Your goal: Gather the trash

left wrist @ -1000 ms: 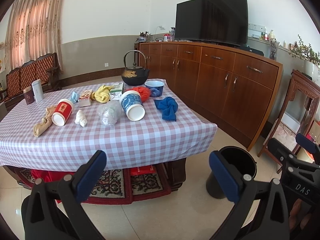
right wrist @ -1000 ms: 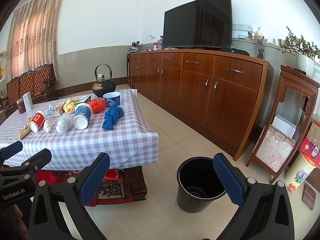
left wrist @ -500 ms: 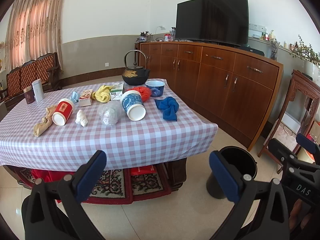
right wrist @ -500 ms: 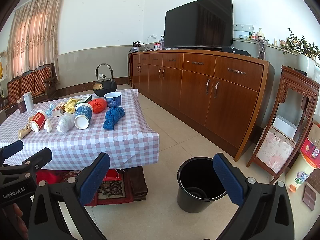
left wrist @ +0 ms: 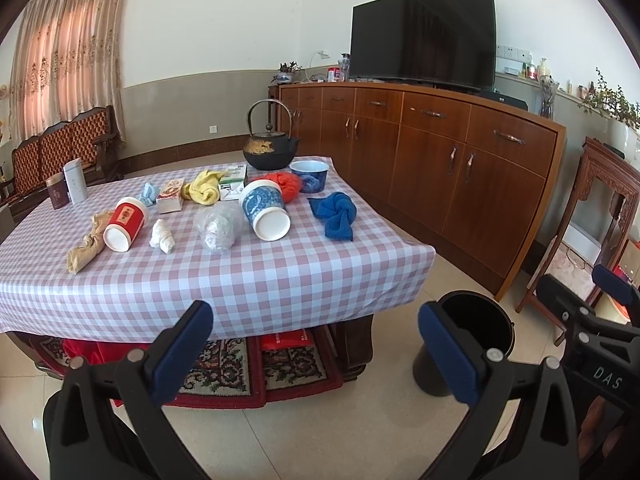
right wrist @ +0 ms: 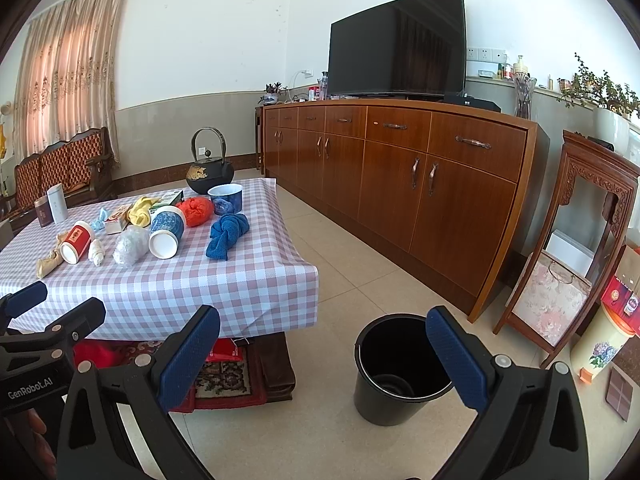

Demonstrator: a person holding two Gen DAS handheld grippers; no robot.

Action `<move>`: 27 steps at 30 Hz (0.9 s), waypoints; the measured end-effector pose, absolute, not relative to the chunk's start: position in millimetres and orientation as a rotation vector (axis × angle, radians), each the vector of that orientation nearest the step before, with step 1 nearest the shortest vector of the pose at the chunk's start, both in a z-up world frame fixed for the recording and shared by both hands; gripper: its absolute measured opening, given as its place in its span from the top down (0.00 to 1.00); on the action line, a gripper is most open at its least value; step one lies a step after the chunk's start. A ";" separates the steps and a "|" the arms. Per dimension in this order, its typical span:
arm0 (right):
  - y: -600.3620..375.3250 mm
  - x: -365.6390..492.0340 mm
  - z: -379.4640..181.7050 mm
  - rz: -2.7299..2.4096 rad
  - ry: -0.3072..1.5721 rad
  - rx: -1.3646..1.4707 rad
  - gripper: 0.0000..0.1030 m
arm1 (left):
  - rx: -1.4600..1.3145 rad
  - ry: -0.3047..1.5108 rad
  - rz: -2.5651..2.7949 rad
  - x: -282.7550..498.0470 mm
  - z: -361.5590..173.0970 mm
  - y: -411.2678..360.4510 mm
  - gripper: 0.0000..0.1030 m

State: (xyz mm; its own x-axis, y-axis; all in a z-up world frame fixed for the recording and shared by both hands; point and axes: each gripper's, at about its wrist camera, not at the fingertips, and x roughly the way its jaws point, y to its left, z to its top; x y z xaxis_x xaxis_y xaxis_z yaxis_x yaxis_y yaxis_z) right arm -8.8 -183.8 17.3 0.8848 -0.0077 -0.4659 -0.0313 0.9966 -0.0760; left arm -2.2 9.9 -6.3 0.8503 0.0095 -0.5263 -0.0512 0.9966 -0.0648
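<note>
Holding both grippers off the table, low in frame, nothing between the fingers. Left gripper (left wrist: pixel 316 344): jaws spread wide, blue pads empty, bottom centre of the left wrist view. Right gripper (right wrist: pixel 322 354): same, jaws wide apart and empty, bottom centre of the right wrist view.

Black bin (right wrist: pixel 402 368) stands on the tiled floor, lower centre-right of the right wrist view, just right of the table corner, partly behind the right finger pad. Something dark lies at its bottom; can't tell what.

Table (left wrist: pixel 248 280) with pink-and-white check cloth fills the middle left of the left wrist view. On it, left to right:
- crumpled brown paper (left wrist: pixel 86 246) touching the tipped red cup (left wrist: pixel 125 229)
- white paper wad (left wrist: pixel 162 236) just right of the red cup
- scrunched clear plastic bag (left wrist: pixel 218 227), centre
- tipped blue-patterned cup (left wrist: pixel 266 216), white base toward the camera, just beside the bag
- knotted blue cloth (left wrist: pixel 336 216) near the right edge of the table

Behind those: yellow cloth (left wrist: pixel 203 187), red cloth (left wrist: pixel 285 185), blue bowl (left wrist: pixel 309 176), black iron kettle (left wrist: pixel 270 148) at the far edge. Two upright canisters (left wrist: pixel 66 188) at far left.

Wooden sideboard (right wrist: pixel 400 176) with TV (right wrist: pixel 396 44) runs along the right wall.
</note>
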 end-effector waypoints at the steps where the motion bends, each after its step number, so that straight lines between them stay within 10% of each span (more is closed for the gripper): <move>1: -183.9 -9.0 17.2 0.013 0.485 -0.082 0.00 | -0.078 0.555 0.032 -1.7 -6.3 9.5 0.00; 27: -181.5 -7.6 14.6 0.022 0.492 -0.086 0.00 | -0.085 0.572 0.051 0.4 -10.0 16.0 0.00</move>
